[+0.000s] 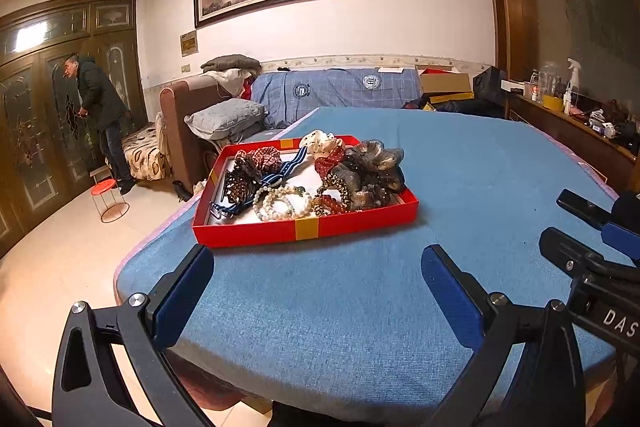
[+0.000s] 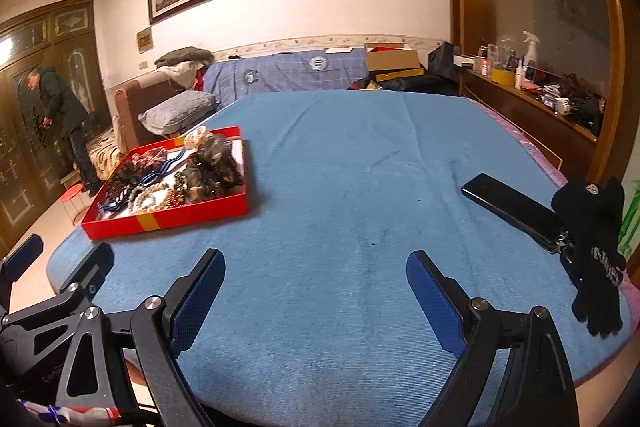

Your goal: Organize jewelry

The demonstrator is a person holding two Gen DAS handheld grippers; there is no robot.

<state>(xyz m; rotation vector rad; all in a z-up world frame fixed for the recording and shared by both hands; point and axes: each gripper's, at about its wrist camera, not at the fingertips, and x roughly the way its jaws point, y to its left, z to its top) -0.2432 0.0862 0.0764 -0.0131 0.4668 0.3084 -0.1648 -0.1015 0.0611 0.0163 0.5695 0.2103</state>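
Observation:
A red tray (image 1: 256,229) with a gold band sits on the blue tablecloth (image 1: 460,187). It holds a pile of jewelry and hair pieces: white bead bracelets (image 1: 280,203), amber beads (image 1: 330,205), a blue striped band (image 1: 276,175) and several scrunchies (image 1: 372,167). My left gripper (image 1: 318,267) is open and empty, just in front of the tray. My right gripper (image 2: 316,271) is open and empty over bare cloth, with the tray (image 2: 168,217) to its left. The right gripper also shows at the right edge of the left wrist view (image 1: 592,247).
A black phone (image 2: 508,207) and a black glove (image 2: 592,251) lie at the table's right edge. A sofa with pillows (image 1: 228,115) stands behind the table. A person (image 1: 100,115) stands at the wooden doors, far left. A cluttered shelf (image 2: 540,95) runs along the right.

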